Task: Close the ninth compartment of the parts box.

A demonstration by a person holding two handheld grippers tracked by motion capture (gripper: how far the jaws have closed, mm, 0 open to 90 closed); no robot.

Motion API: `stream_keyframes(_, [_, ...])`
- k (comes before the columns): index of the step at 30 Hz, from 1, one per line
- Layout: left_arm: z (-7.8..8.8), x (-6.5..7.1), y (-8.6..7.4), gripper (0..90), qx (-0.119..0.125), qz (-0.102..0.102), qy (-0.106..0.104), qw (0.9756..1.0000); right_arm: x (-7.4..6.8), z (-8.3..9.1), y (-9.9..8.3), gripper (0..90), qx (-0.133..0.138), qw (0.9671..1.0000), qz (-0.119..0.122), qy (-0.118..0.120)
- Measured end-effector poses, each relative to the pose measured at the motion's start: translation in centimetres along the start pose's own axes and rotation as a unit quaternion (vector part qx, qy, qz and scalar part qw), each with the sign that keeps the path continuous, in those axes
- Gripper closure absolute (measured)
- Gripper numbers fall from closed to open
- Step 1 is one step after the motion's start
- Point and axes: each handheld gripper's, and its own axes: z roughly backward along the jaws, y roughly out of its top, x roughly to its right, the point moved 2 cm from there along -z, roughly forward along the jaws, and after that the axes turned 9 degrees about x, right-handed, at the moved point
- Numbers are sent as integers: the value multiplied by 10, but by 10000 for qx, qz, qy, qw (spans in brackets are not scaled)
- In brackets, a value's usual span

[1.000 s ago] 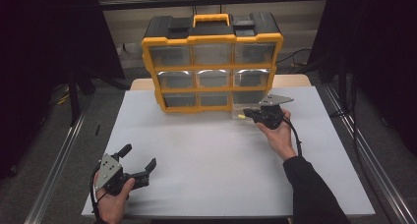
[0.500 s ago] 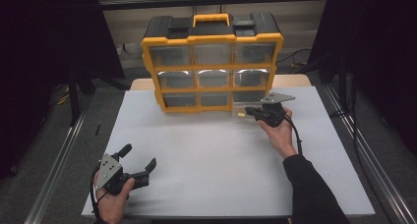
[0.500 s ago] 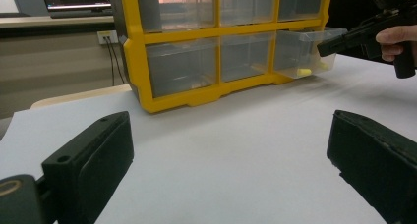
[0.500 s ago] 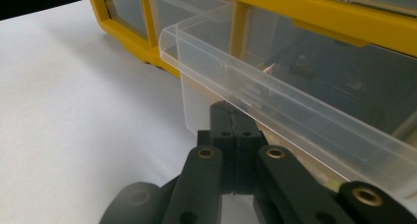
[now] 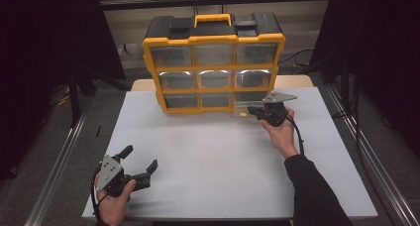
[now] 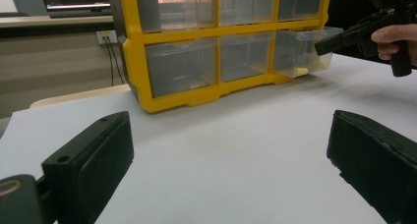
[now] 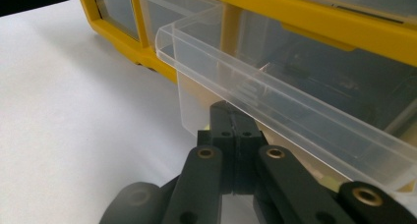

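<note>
White paper covers the table, with dark curtains on both sides and a rail along each edge. At the near left corner, a hand holds the left gripper low over the paper, its two black jaws spread wide apart with nothing between them. Farther back, near the middle of the table, stands a yellow organiser cabinet with a black top, a yellow handle and nine clear drawers in three rows. Its bottom right drawer is pulled partway out, with a small yellow item lying inside. On the right, the right gripper meets that drawer's front, jaws pressed together just under the clear lip; whether they pinch the plastic cannot be told.
</note>
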Motion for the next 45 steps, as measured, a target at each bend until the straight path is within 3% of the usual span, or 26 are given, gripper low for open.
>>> stream_keyframes(45, [-1, 0, 0, 37, -15, -12, -23, 10000, 10, -16, 6, 900, 7, 9997, -69, -251])
